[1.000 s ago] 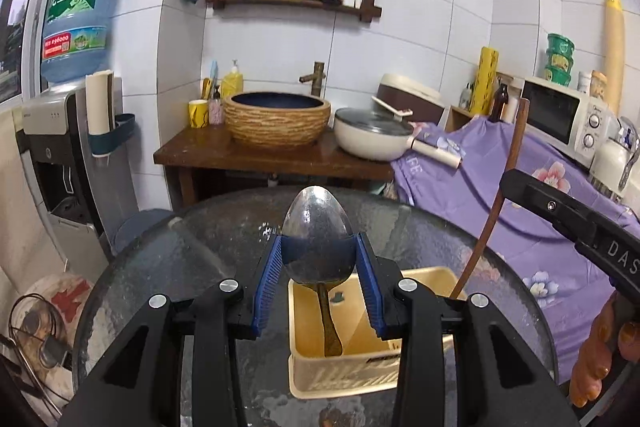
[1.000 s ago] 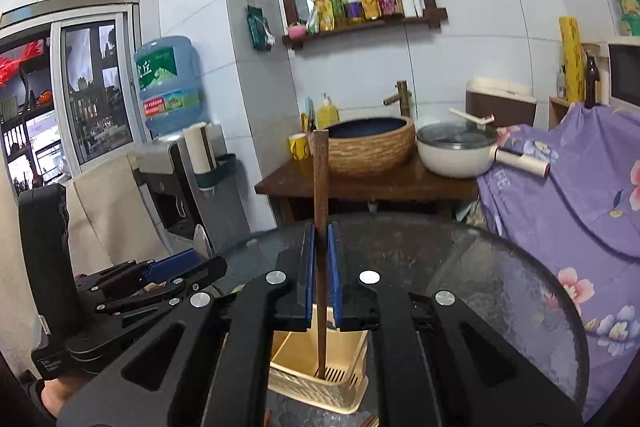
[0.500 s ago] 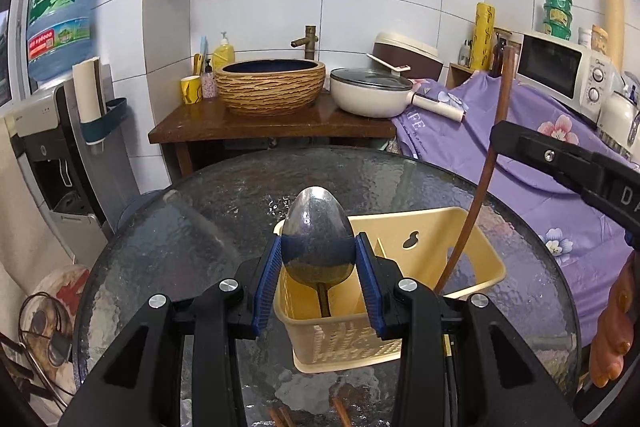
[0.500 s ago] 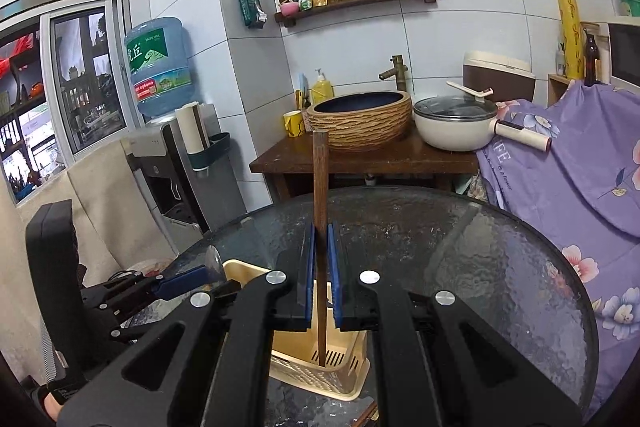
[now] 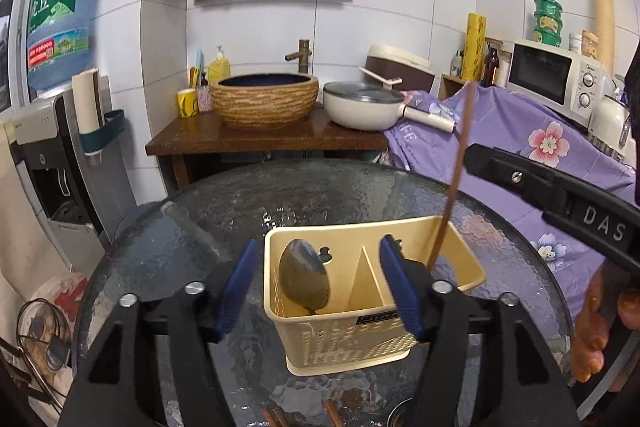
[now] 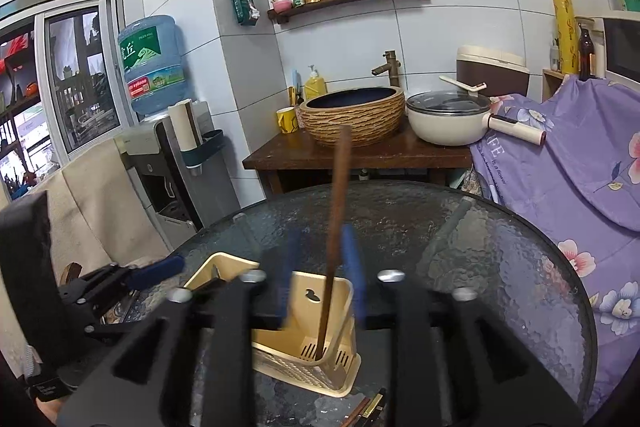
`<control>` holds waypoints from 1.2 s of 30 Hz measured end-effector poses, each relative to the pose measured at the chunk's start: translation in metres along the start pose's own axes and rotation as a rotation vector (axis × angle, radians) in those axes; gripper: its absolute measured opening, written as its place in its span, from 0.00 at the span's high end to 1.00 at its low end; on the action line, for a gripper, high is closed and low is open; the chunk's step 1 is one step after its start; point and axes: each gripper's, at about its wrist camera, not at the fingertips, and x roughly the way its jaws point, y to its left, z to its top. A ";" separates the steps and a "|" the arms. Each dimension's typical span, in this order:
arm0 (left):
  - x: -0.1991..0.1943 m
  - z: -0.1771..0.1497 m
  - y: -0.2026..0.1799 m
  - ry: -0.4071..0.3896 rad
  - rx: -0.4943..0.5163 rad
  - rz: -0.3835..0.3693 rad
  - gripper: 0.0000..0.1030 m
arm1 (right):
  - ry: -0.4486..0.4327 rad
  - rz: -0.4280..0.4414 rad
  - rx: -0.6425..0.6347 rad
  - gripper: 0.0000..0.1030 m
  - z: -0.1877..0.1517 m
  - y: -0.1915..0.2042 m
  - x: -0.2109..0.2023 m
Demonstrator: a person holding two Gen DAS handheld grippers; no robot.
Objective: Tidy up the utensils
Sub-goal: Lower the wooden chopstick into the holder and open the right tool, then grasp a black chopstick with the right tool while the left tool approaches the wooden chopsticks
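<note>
Glass-topped round surface [image 5: 320,195], textured and probably slick; anything dropped on it would likely skid. Beige plastic caddy [image 5: 352,339] sits ahead of and just below both tongs, two compartments split by a divider; thin perforated walls, looks light, so a sideways nudge could slide or tip it. If it must be moved, take it by the rim, not the flexing wall. Spoon [image 5: 304,283]: dark metal bowl up, handle down, resting in the compartment on the left tongs' left side, leaning on the wall. Stiff, smooth, moderately heavy for its size; best taken across the neck or the bowl's edges, since the curved bowl would slip off flat pads. Left tongs [image 5: 316,287] are opening, pads clear on either side of the spoon and caddy, nothing gripped. Chopstick [image 6: 334,247]: long, thin, brown wood, tip down in the caddy's other compartment, shaft standing up between the right tongs' pads. Light and rigid, rolls easily; grip mid-shaft, pads flat across it. Right tongs [image 6: 322,283] are opening, motion-blurred, and the stick appears released. More chopsticks [image 6: 368,407] lie on the surface below the right tongs, partly cut off.
</note>
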 end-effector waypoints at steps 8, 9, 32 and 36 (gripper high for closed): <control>-0.045 -0.011 0.002 -0.076 -0.021 0.003 0.08 | -0.021 -0.006 0.015 0.41 -0.010 -0.009 -0.036; -0.048 -0.013 0.002 -0.076 -0.024 0.000 0.07 | -0.012 -0.006 0.013 0.41 -0.014 -0.009 -0.041; -0.060 -0.131 0.024 0.171 -0.104 0.104 0.06 | 0.377 -0.131 0.035 0.35 -0.157 -0.050 -0.037; -0.055 -0.144 0.031 0.210 -0.146 0.093 0.11 | 0.438 -0.096 0.049 0.43 -0.170 -0.044 -0.026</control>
